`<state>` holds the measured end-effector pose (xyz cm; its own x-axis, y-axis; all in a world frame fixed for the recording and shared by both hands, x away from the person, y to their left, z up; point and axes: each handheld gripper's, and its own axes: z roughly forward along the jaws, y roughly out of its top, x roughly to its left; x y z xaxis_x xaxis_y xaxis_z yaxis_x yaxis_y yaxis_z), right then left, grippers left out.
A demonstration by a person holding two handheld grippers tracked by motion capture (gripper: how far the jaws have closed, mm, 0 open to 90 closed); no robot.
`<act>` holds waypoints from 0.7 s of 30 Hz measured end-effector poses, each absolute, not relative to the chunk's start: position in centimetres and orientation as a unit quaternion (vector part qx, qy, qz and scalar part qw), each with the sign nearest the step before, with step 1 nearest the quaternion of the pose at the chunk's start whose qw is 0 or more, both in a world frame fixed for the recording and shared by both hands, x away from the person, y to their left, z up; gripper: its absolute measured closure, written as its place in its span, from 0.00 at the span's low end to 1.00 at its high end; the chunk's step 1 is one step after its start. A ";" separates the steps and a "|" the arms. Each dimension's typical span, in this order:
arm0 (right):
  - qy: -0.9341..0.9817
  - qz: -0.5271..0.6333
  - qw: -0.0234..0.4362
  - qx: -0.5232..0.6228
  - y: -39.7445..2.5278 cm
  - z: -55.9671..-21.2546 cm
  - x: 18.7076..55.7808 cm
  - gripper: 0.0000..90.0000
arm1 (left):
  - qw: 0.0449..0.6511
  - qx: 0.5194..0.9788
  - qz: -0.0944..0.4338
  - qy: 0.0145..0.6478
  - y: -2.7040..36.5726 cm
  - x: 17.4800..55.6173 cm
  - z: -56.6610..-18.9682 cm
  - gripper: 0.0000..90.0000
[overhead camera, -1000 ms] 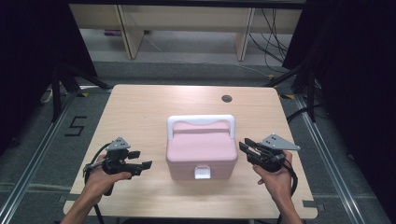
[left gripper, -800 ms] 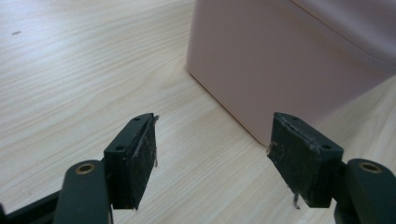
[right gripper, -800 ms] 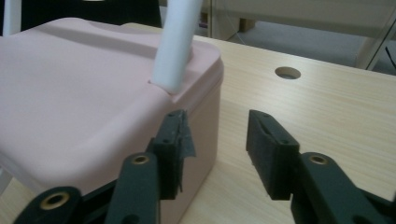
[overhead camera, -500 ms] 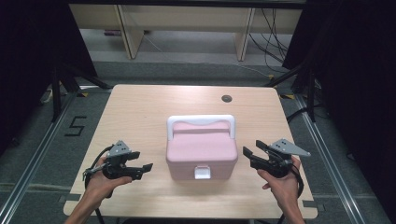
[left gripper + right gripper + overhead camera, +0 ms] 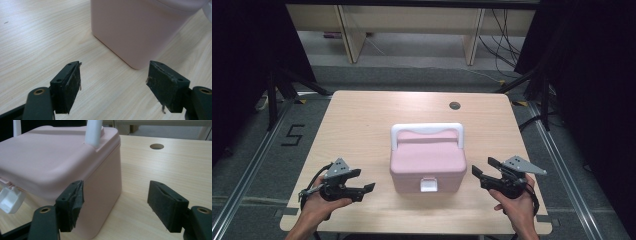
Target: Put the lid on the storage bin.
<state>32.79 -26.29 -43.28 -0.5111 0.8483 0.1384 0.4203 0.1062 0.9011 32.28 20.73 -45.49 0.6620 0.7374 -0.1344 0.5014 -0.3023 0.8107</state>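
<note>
Right now the pink box (image 5: 427, 160) sits a little toward the near edge of the desk (image 5: 362, 125), roughly midway between its left and right edges, lid down, white handle (image 5: 427, 130) folded toward the far side and white latch (image 5: 429, 185) facing the near edge. Both grippers flank it low over the desk, and neither touches it. The left gripper (image 5: 362, 189) hovers near the near-left corner of the box with its jaws spread and nothing between them; in the left gripper view that corner (image 5: 136, 63) lies just ahead of the gap. The right gripper (image 5: 482, 172) is likewise spread and empty, just beside the box's right wall (image 5: 105, 195).

The step in hand looks like the approach, most likely toward freeing the latch and opening the lid.

To do it well:
- Steady the box first. It looks like light plastic and would probably slide on the smooth wood if pushed from one side alone.
- Bring the right gripper in against the right wall as a brace, without squeezing the lid (image 5: 50, 160) shut.
- Swing the left gripper round to the near face, since the latch is not yet in line with its jaws.
- Catch the latch tab by its lower edge and lift gently; a hard pull could tip the box toward the person.
</note>
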 end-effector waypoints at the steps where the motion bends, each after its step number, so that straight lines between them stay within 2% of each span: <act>1: 0.714 0.498 0.207 0.447 -26.2 -43.3 32.7 0.32 | 0.442 0.801 0.131 0.383 20.8 32.2 -45.5 0.29; 4: 0.711 0.499 0.197 0.454 -25.7 -43.4 32.3 0.30 | 0.447 0.798 0.133 0.382 20.6 31.8 -45.5 0.28; 6: 0.716 0.497 0.216 0.441 -25.7 -43.6 32.4 0.27 | 0.435 0.807 0.133 0.377 20.6 31.6 -45.4 0.28; 13: 0.714 0.497 0.189 0.456 -25.4 -44.1 31.7 0.26 | 0.451 0.802 0.131 0.370 20.2 30.9 -45.7 0.27; 20: 0.725 0.490 0.198 0.442 -25.6 -44.5 31.4 0.25 | 0.443 0.808 0.134 0.366 20.0 30.3 -46.0 0.27; 21: 0.722 0.486 0.186 0.456 -25.5 -44.6 31.2 0.24 | 0.444 0.809 0.134 0.361 20.0 30.3 -46.1 0.27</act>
